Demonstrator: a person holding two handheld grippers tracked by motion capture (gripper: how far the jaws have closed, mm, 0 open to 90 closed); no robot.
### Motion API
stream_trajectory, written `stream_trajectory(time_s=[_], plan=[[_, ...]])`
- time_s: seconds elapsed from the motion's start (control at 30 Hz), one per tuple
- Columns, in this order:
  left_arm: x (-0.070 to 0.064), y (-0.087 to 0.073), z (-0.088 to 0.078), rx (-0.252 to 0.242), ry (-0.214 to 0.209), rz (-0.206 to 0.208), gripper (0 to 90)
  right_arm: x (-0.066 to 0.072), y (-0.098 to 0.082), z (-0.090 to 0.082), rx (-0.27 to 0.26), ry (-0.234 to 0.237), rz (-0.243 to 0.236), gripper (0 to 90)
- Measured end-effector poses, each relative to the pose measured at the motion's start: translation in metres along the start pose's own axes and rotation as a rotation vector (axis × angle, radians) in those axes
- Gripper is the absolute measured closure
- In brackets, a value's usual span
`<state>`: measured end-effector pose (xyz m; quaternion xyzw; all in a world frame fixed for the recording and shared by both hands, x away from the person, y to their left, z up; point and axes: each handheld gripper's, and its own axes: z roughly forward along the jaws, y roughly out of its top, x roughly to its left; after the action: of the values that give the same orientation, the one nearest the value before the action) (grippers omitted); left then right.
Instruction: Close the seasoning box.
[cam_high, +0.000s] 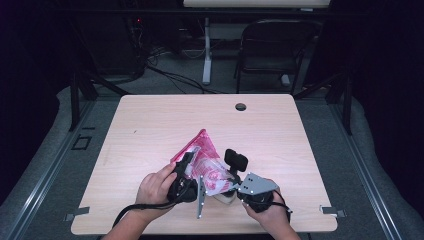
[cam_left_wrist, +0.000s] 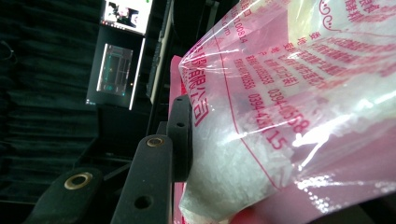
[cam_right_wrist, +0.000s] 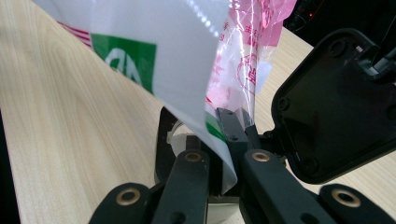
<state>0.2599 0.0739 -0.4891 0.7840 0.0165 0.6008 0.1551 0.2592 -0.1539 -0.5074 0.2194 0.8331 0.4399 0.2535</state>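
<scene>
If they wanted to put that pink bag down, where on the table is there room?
Plenty. The wooden table is bare on its left side, its right side, and all along the far edge around the small round hole. It is crowded only at the near middle, where both grippers hold the pink bag.

glossy plastic bag (cam_high: 206, 162), matt wood-grain table (cam_high: 150, 125)

A light wooden table (cam_high: 150, 125) is seen from above, with a small round dark hole (cam_high: 241, 107) set near its far edge. Beyond the table, a dark folding chair (cam_high: 272, 50) is placed on grey floor, beside a white upright leg (cam_high: 206, 50) of another piece of furniture. Black cables (cam_high: 170, 75) are strewn across the floor. A lit screen (cam_left_wrist: 127, 13) is visible in the dark background.
</scene>
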Motion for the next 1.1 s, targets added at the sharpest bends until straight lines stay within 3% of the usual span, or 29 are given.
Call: stream_trajectory(time_s=[0.23,1.1], plan=[[-0.003,-0.004,0.002,0.011,-0.035,-0.036,71.1,0.000,0.000,0.000,-0.002,-0.002,-0.002,90.0],[-0.010,-0.013,0.006,0.025,-0.087,-0.098,71.8,0.001,0.002,-0.001,-0.005,-0.006,-0.009,90.0]])
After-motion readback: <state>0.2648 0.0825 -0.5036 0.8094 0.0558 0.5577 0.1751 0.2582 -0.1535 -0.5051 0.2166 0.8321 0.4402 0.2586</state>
